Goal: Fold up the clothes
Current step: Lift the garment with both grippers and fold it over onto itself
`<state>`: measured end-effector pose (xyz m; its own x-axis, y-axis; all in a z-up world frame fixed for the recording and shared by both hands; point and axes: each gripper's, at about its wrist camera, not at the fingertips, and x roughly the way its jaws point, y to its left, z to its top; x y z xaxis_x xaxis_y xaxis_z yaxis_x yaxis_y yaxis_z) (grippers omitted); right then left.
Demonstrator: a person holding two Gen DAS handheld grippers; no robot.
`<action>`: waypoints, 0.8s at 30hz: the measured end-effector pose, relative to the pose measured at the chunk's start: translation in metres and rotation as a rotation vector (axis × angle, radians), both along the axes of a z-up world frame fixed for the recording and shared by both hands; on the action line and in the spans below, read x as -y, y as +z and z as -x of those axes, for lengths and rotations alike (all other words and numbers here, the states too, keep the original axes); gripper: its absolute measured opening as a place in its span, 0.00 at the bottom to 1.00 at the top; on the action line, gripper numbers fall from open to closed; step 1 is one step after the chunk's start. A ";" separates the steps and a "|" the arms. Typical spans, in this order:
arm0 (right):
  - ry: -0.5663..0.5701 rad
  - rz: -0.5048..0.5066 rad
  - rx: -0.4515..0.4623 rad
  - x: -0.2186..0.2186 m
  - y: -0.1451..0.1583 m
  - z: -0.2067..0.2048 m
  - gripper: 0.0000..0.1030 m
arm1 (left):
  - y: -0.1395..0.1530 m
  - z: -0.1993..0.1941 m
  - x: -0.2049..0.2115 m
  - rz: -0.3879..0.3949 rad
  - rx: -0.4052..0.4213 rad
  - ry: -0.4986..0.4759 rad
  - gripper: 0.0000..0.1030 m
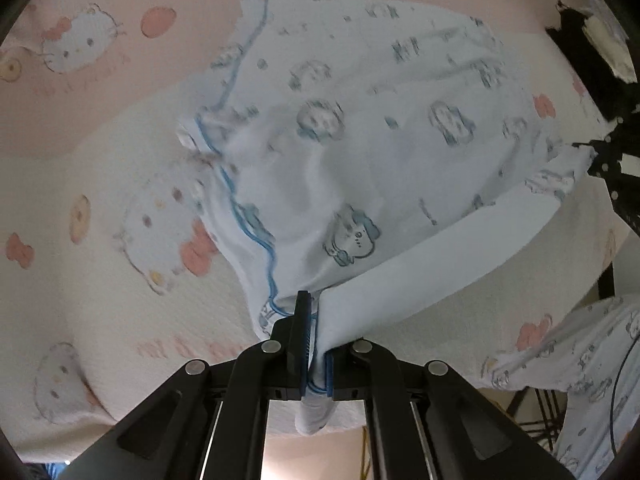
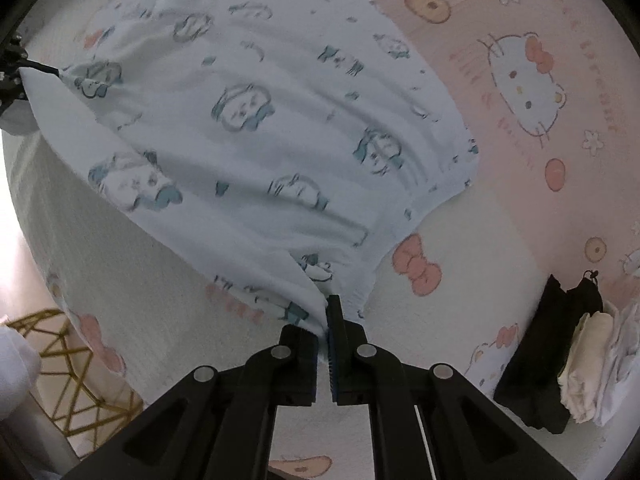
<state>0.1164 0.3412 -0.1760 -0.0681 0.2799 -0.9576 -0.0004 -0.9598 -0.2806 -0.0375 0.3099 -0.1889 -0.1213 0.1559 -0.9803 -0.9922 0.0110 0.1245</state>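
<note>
Two wrist views of one garment held over a bed. The left gripper (image 1: 314, 344) is closed on an edge of a pale blue printed garment (image 1: 360, 152), with cloth pinched between its blue pads and a short tail hanging out below them. The right gripper (image 2: 326, 332) is likewise clamped on another edge of the same garment (image 2: 280, 120), its fingers narrow with fabric drawn up between them. The garment is stretched between the two tongs: its near edge is lifted clear, while its far part seems to trail on the pink and cream cartoon-print bedspread (image 1: 100, 208). A blue piped hem (image 1: 240, 200) runs down the left side in the left wrist view.

Step in hand, as a judgement: the garment is being carried or spread by one edge, which fits either laying it flat for folding or bringing the held edge across to make a fold. The frames do not settle which. Either way, both grips should stay level and taut so the cloth lands without creases.

At the near right of the right wrist view lies a small stack of clothes (image 2: 560, 364), black, cream and white, resting on the bedspread (image 2: 520, 200). A gold wire basket (image 2: 68, 364) stands at the near left beside the bed; its contents cannot be made out.
</note>
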 end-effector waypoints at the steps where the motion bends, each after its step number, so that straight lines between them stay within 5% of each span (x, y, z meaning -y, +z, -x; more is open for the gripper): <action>1: -0.006 0.005 -0.008 -0.002 0.002 0.001 0.06 | 0.004 0.002 -0.002 -0.013 -0.008 -0.005 0.03; 13: -0.142 0.073 -0.093 -0.031 0.028 0.021 0.06 | 0.036 0.011 -0.053 -0.159 -0.189 -0.157 0.04; 24: -0.250 0.139 -0.132 -0.079 0.023 0.050 0.06 | 0.038 0.012 -0.107 -0.209 -0.218 -0.192 0.04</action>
<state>0.0668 0.4206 -0.1529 -0.1395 0.1710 -0.9753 -0.2689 -0.9545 -0.1289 -0.0495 0.4167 -0.1508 -0.2728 0.3906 -0.8792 -0.9246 0.1462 0.3518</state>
